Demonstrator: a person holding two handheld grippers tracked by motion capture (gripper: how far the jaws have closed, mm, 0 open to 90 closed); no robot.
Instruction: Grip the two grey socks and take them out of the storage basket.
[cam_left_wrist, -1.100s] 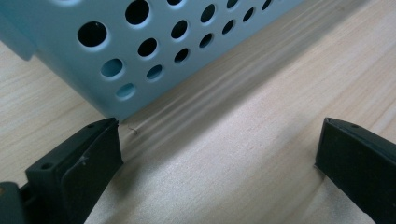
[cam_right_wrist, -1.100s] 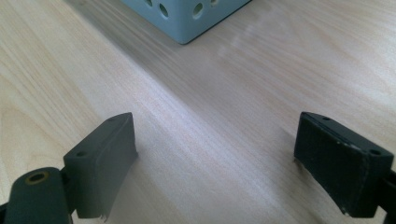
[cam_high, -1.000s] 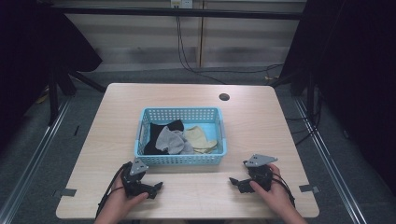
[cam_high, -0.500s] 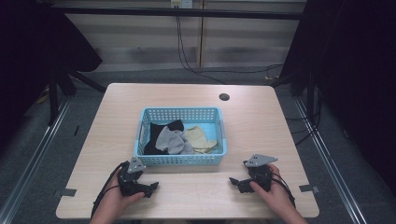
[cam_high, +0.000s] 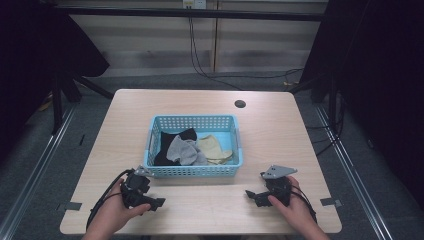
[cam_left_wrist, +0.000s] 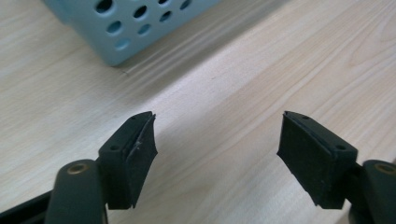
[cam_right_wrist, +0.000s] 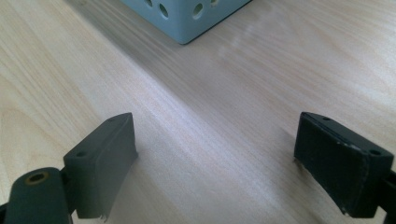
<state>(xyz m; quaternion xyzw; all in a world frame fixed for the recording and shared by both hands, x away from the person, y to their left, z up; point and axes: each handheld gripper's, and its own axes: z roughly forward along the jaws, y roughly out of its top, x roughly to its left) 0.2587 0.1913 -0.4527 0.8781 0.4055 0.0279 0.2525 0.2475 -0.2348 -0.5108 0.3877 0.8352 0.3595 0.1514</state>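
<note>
Resting low over the near edge of the pale wood-grain table (cam_high: 280, 125), the left gripper (cam_high: 155, 202) and the right gripper (cam_high: 250, 194) are each being held in one of the person's hands, their black jaws pointing inward toward each other across the bare wood. The left hand (cam_high: 112, 215) is wrapping the left gripper's body, and the right hand (cam_high: 295, 207) is doing the same on the other side, with a grey three-cornered plate sitting on top of that gripper. In the left gripper view the jaws are standing wide apart with nothing between them but table surface; in the right gripper view the jaws are likewise spread wide and empty.

Just beyond both grippers, the light-blue perforated plastic basket (cam_high: 192, 170) is sitting at the middle of the table, its corner showing at the top of each gripper view. Inside it, a black cloth (cam_high: 167, 142) is lying at the left, a grey cloth (cam_high: 181, 150) in the middle, and a beige cloth (cam_high: 212, 147) at the right, all touching. Farther back, a small dark round hole (cam_high: 240, 104) is showing in the tabletop near the far edge.
</note>
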